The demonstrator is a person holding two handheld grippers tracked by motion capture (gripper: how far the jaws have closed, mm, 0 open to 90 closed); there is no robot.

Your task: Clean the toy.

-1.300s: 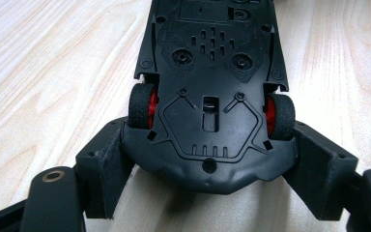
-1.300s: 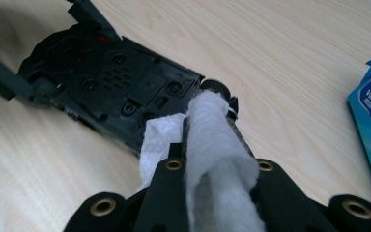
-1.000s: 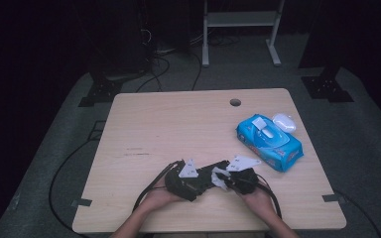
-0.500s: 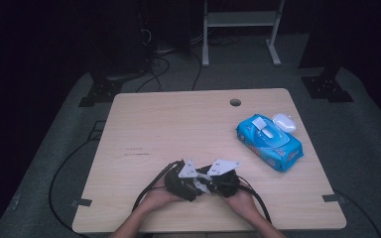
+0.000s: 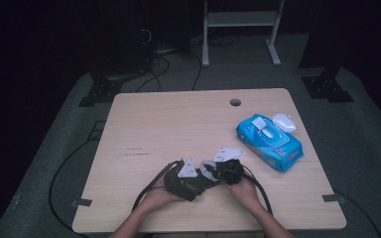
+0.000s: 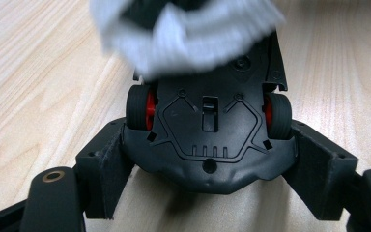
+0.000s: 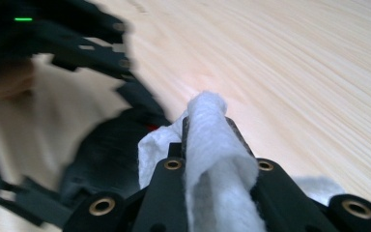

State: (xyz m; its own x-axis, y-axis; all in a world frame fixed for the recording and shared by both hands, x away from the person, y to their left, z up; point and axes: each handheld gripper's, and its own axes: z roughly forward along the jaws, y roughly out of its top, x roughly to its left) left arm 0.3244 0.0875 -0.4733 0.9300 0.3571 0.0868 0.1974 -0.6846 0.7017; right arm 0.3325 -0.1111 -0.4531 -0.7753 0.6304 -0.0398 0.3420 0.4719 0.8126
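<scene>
Clearly held a black toy car [image 6: 211, 140] belly-up between the jaws of the left gripper [image 6: 207, 159], pads pressed against both flanks just behind the red-hubbed wheels [image 6: 139, 107]. Lay low over the near middle of the wooden table [image 5: 178, 124], by the person's left hand [image 5: 158, 199]. Pinched a folded white wipe [image 7: 212, 164] in the right gripper [image 7: 207, 145], jaws closed narrowly on the cloth, with the fabric standing up between them and spilling to either side. Draped that same wipe, blurred, across the far end of the car in the left gripper view, covering that end of the underside. Crowded the two grippers together in the high view, right gripper [image 5: 225, 171] touching or just beside the left one [image 5: 186, 181], cables trailing back toward the table's near edge. Rested well apart, to the right and farther back: a blue pack of wipes [image 5: 269, 141] with its white lid flipped open. Ran the car's long axis away from the left gripper's camera, rounded end nearest, other end hidden beneath the cloth; front or rear impossible to tell.
</scene>
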